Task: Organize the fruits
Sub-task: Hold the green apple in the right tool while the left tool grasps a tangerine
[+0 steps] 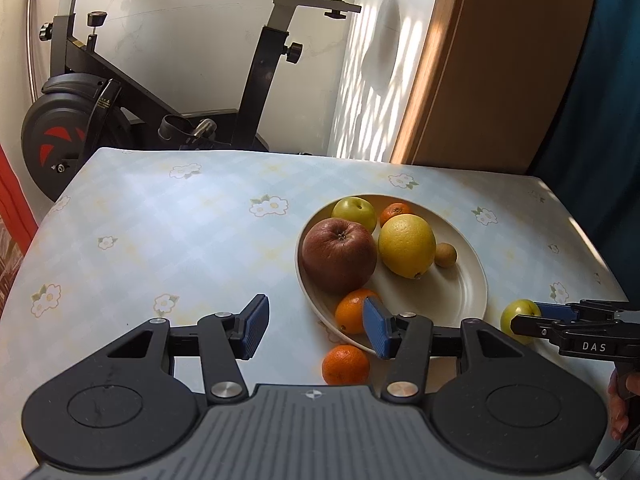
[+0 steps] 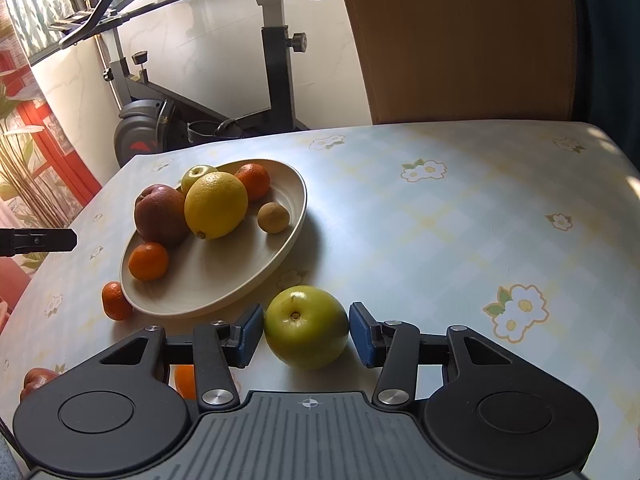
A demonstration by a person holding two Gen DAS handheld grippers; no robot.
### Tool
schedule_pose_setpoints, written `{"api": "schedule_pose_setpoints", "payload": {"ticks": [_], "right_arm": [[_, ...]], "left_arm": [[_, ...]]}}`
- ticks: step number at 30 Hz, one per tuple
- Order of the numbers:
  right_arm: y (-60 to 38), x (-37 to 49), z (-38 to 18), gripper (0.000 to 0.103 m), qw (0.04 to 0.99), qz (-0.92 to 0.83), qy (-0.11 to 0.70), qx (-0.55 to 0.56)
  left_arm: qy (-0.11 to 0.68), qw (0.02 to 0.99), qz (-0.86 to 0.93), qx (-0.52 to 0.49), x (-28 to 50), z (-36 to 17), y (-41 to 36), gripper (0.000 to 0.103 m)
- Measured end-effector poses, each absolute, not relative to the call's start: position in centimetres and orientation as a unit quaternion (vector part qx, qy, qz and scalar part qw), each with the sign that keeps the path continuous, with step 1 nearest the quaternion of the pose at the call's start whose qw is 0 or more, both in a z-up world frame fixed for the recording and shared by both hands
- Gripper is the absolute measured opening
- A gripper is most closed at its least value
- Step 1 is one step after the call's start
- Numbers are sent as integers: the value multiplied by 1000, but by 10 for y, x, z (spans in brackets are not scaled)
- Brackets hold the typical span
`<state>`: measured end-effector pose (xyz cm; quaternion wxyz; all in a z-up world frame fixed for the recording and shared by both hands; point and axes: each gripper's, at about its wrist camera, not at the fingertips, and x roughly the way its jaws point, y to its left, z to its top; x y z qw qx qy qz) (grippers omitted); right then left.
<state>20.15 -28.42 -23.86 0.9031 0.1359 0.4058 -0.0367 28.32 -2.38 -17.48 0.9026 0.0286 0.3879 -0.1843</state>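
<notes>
R gripper clamped on green apple beside plate. L gripper open, empty, over tangerine by plate rim.

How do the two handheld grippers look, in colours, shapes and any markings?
The left gripper and the right gripper are alike: black linkage arms with silver rivets, blue ribbed pads, round black discs and a grey ribbed body bearing a small crosshair mark. The right one shows white letters "DAS" on its side.
</notes>
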Motion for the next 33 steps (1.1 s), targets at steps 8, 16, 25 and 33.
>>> {"api": "schedule_pose_setpoints", "payload": {"ticks": [8,16,25,33], "right_arm": [[-290,194,-238,44,903,-36,404,143],[-293,189,-237,44,903,-43,405,140],[-297,187,-236,44,902,-46,404,145],[-298,187,-237,44,902,-47,401,150]], "left_arm": [[429,880,-205,5,288,-198,-24,55],[440,869,-225,23,285,-210,-30,55],[451,862,-232,22,288,-221,-33,55],[460,858,-230,-2,293,-226,-26,55]]}}
